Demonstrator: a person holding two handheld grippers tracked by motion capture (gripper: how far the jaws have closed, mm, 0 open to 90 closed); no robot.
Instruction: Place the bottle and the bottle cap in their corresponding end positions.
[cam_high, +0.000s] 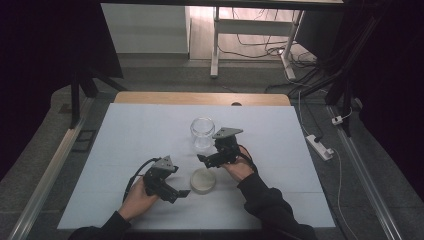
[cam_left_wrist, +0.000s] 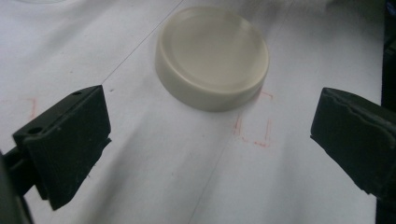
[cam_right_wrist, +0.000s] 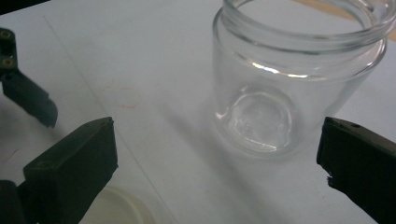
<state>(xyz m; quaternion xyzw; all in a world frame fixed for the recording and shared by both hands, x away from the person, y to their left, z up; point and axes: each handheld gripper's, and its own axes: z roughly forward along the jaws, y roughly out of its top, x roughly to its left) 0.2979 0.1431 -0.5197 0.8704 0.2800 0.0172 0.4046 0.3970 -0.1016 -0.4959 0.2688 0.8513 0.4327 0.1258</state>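
One glass jar (cam_high: 202, 132) and one cream lid (cam_high: 203, 180) sit on my white counter (cam_high: 125, 145), apart. My left hand-held gripper (cam_high: 182, 193) gapes wide and empty, the lid just ahead of its jaws. My right hand-held gripper (cam_high: 201, 159), equally wide and touching nothing, faces the upright, open jar just beyond it.

Clear glass jar (cam_high: 202, 133) upright, open, cream lid (cam_high: 203, 180) flat nr it

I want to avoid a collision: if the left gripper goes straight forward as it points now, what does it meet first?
Probably the cream lid, lying flat ahead of the open left gripper; only bare table lies before it.
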